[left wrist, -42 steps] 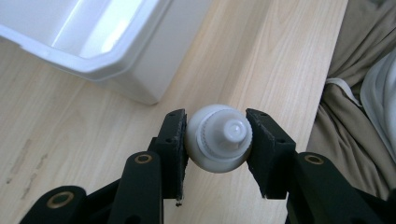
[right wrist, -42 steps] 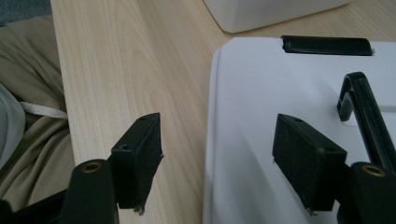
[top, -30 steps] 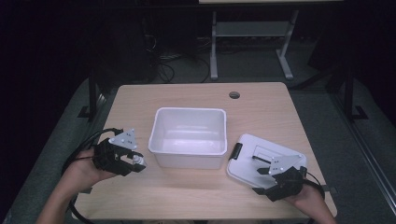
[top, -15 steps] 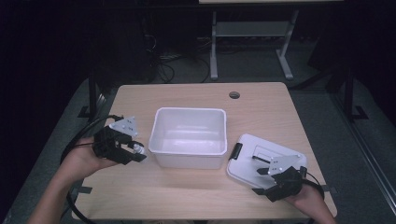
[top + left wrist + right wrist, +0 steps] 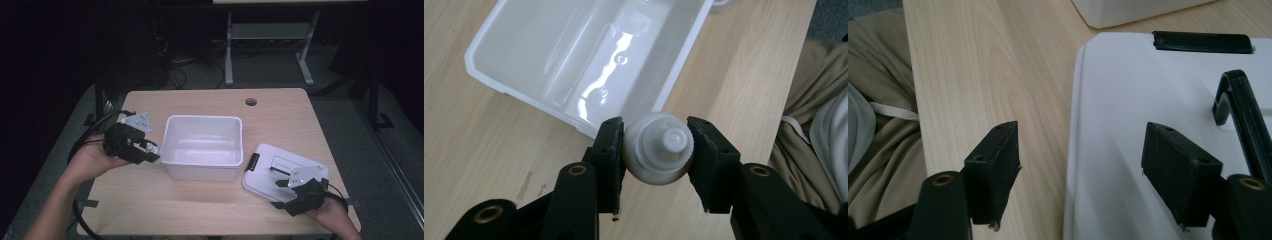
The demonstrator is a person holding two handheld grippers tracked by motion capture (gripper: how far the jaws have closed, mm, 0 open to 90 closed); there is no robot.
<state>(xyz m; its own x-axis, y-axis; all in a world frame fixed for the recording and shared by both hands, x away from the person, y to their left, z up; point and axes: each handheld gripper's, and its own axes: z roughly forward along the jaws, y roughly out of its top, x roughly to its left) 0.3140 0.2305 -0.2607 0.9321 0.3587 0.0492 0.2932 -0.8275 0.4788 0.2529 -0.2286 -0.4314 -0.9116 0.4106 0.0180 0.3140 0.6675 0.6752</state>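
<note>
Being carried in the clamped left gripper (image 5: 655, 150), a small white plastic bottle (image 5: 657, 148) is nearing the empty white plastic bin (image 5: 202, 145); dropping in remains, while the right gripper (image 5: 1080, 170) is hanging apart over the white lid (image 5: 1128, 125).

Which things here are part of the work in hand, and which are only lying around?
Part of the work:
- left tool, shut on the white bottle
- white bin, open and empty
- white lid with black handle, flat on the table
- right tool, open over the lid's edge

Lying around:
- wooden table
- cables on the floor
</note>
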